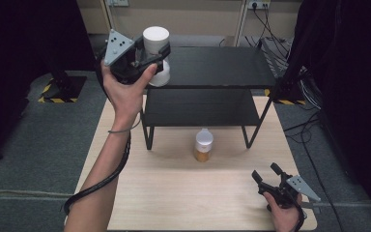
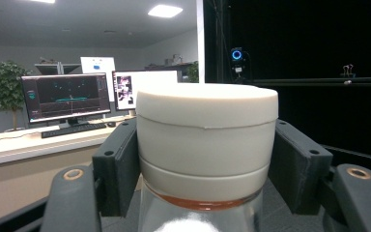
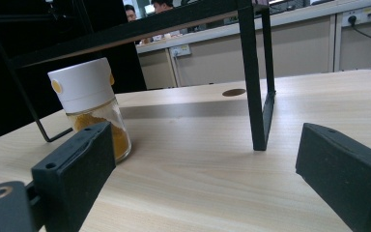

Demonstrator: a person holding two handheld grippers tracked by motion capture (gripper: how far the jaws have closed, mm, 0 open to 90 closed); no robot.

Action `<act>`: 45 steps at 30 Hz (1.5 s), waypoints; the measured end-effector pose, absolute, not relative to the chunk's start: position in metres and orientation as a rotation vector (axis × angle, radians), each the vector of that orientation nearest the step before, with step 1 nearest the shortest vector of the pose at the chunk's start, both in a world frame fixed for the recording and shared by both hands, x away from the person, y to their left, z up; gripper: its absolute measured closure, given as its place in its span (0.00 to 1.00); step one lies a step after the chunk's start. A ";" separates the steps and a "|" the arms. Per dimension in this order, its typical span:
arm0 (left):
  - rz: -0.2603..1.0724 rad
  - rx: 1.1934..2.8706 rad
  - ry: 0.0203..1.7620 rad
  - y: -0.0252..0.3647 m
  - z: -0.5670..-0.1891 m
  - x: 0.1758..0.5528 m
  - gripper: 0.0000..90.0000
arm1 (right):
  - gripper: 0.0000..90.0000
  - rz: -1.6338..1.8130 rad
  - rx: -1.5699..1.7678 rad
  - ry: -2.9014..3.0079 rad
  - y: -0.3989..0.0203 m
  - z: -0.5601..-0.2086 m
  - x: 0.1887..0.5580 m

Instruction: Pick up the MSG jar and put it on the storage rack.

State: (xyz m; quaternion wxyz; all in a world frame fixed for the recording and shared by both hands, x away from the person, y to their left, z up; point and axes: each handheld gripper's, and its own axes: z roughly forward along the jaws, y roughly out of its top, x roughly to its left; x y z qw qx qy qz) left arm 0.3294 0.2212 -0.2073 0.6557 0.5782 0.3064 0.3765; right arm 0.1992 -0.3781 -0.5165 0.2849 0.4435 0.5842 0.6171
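My left gripper (image 1: 158, 54) is raised at the upper left, level with the top shelf of the black rack (image 1: 212, 65), and is shut on a white-lidded jar (image 1: 155, 41). In the left gripper view the jar's wide white lid (image 2: 206, 137) sits squeezed between both jaws, glass with a reddish band below it. A second jar (image 1: 203, 145) with a white cap and yellow contents stands upright on the wooden table (image 1: 174, 193) just in front of the rack. My right gripper (image 1: 265, 175) rests open near the table's front right corner, empty; in its own view the yellow jar (image 3: 91, 106) is ahead to the left.
The two-tier black rack stands at the back of the table; its thin legs (image 3: 252, 77) reach the tabletop. Dark curtains hang on both sides. Cables (image 1: 314, 145) trail on the floor at the right. A desk with monitors (image 2: 65, 96) lies far behind.
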 end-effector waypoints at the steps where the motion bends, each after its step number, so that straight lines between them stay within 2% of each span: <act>1: 0.854 1.310 0.697 0.221 -0.207 0.331 0.37 | 0.08 1.651 1.187 1.563 -0.378 -0.516 0.199; 21: 0.863 1.310 0.760 0.223 -0.215 0.345 0.37 | 0.08 1.650 1.184 1.571 -0.378 -0.516 0.200; 37: 0.857 1.288 0.742 0.230 -0.223 0.348 0.36 | 0.08 1.644 1.182 1.578 -0.378 -0.515 0.200; 40: 0.871 1.293 0.732 0.228 -0.223 0.349 0.32 | 0.08 1.643 1.182 1.578 -0.378 -0.515 0.200; 45: 0.922 1.311 0.714 0.223 -0.222 0.345 0.10 | 0.08 1.647 1.182 1.577 -0.379 -0.515 0.201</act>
